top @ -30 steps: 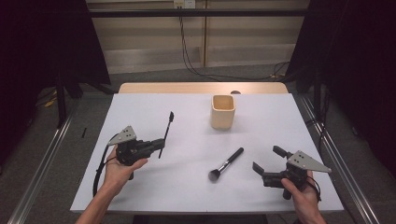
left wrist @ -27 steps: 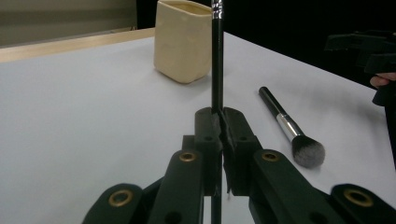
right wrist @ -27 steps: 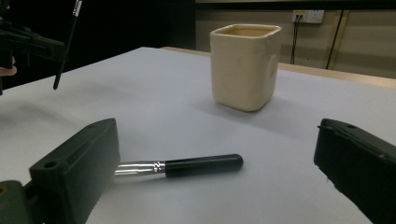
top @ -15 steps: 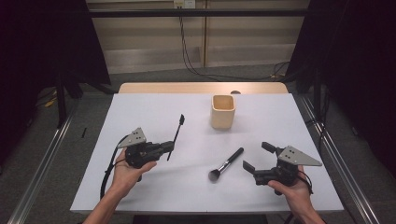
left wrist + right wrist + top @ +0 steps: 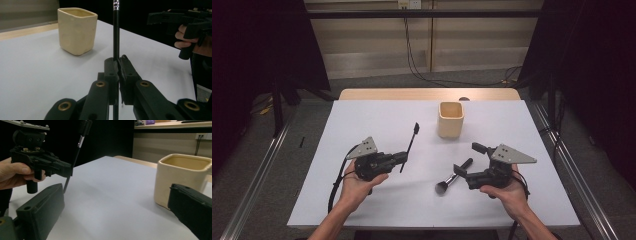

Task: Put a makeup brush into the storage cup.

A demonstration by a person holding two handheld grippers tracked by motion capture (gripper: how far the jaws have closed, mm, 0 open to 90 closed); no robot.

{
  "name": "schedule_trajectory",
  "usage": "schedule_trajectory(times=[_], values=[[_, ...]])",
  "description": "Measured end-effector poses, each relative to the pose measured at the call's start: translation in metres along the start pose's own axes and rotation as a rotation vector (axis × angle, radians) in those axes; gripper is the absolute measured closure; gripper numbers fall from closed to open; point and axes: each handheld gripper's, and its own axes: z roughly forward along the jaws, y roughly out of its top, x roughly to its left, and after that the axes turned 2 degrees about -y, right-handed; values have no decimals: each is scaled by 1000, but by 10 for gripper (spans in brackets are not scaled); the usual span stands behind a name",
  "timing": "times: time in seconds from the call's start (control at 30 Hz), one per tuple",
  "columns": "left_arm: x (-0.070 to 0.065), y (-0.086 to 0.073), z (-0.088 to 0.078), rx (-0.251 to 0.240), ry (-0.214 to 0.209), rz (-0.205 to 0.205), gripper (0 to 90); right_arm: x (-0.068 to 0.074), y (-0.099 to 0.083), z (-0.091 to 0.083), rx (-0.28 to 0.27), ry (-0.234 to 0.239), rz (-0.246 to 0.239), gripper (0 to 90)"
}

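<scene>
White table (image 5: 377, 200) under both hands, left gripper (image 5: 404, 156) pinching thin black wand (image 5: 410, 145) held upright above the surface, right gripper (image 5: 468, 157) spread wide over makeup brush (image 5: 454, 176), cream cup (image 5: 450, 119) beyond

Thin black brush (image 5: 410, 145) upright, clamped in left tool (image 5: 401, 157).

in the left gripper view the thin black wand (image 5: 116, 32) runs off the top edge, so its tip is cut off. in the right gripper view the cream cup (image 5: 183, 177) is partly hidden behind a jaw, and the items on the far shelf (image 5: 172, 123) are probably too blurred to tell.
</scene>
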Motion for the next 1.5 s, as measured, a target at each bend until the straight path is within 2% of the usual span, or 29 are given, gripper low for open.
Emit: schedule_trajectory(times=[0.3,0.47,0.67,0.97,1.1,1.3,1.5], values=[[-7,6,17,1,-32,11,857,10,10,20,1,59,4,33],[-10,10,28,11,-51,14,857,13,15,31,5,104,9,90],[-14,12,40,-7,-72,19,857,13,20,43,-1,123,15,135],[-16,9,42,-1,-85,18,857,17,27,55,3,162,17,284],[-17,7,45,-9,-93,10,857,16,27,61,13,176,26,406],[-17,6,48,8,-101,12,857,14,24,67,25,179,32,568],[-17,5,50,10,-102,14,857,11,22,67,25,186,62,707]])
